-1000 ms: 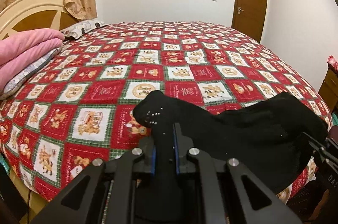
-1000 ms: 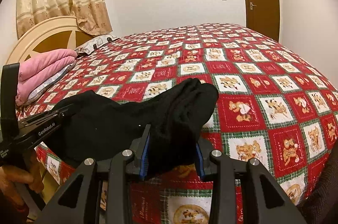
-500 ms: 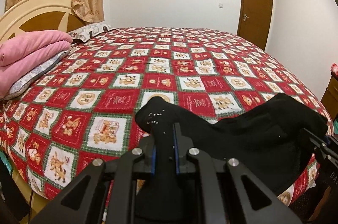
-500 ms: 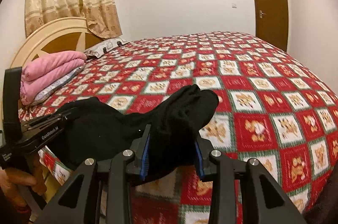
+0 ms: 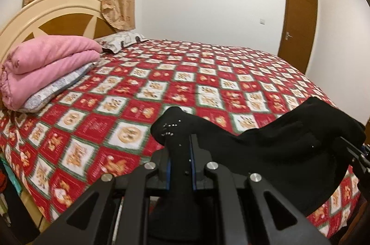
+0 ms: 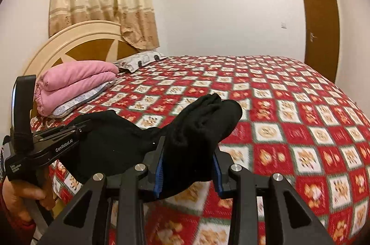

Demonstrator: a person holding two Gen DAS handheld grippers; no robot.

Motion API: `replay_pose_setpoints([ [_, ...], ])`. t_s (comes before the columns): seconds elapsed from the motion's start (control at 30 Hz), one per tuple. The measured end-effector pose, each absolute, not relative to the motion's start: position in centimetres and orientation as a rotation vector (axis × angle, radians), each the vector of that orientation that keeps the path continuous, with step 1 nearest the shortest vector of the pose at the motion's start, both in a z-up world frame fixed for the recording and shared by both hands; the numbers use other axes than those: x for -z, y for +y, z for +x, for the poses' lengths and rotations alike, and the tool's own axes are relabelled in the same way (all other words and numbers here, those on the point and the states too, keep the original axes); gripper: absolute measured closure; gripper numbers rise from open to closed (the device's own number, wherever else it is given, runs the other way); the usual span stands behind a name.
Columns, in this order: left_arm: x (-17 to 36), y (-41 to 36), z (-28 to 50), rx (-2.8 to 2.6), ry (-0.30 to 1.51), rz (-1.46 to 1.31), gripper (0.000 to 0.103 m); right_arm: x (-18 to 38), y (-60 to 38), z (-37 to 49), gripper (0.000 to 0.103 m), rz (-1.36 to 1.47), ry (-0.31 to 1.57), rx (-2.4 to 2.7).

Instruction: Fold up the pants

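- My left gripper (image 5: 180,152) is clamped on one bunched end of the black pants (image 5: 289,152).
- My right gripper (image 6: 187,166) grips the other bunched end.
- The pants hang between them above the near edge of the bed (image 5: 208,73), sagging in the middle.

Even warm indoor light; motion blur on bedspread (image 5: 208,73) pattern; strong fisheye bending, dark vignetted corners.
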State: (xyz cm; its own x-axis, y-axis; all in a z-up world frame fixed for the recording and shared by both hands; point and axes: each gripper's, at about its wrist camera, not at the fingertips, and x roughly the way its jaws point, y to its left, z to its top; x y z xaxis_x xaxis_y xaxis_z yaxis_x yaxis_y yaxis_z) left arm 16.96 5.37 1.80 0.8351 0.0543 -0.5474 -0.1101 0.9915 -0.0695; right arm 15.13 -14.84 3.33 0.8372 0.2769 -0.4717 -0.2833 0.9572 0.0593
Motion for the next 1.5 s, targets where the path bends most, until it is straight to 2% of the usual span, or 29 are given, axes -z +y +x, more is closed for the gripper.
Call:
replay_pose_setpoints([
  [0.5,-3.0,11.3,23.1,-0.297,0.509,-0.032,0.09,-3.3,-6.1,24.3,0.068,-0.073,0.411,-0.383],
  [0.87,-1.1,12.2,27.7,-0.349,0.536,-0.006,0.09,0.1,-4.7,29.5,0.068,-0.047,0.483,-0.358],
  [1.5,1.5,12.5,31.4,-0.378,0.566,0.046,0.09,3.4,-3.6,33.4,0.068,-0.063,0.569,-0.333],
])
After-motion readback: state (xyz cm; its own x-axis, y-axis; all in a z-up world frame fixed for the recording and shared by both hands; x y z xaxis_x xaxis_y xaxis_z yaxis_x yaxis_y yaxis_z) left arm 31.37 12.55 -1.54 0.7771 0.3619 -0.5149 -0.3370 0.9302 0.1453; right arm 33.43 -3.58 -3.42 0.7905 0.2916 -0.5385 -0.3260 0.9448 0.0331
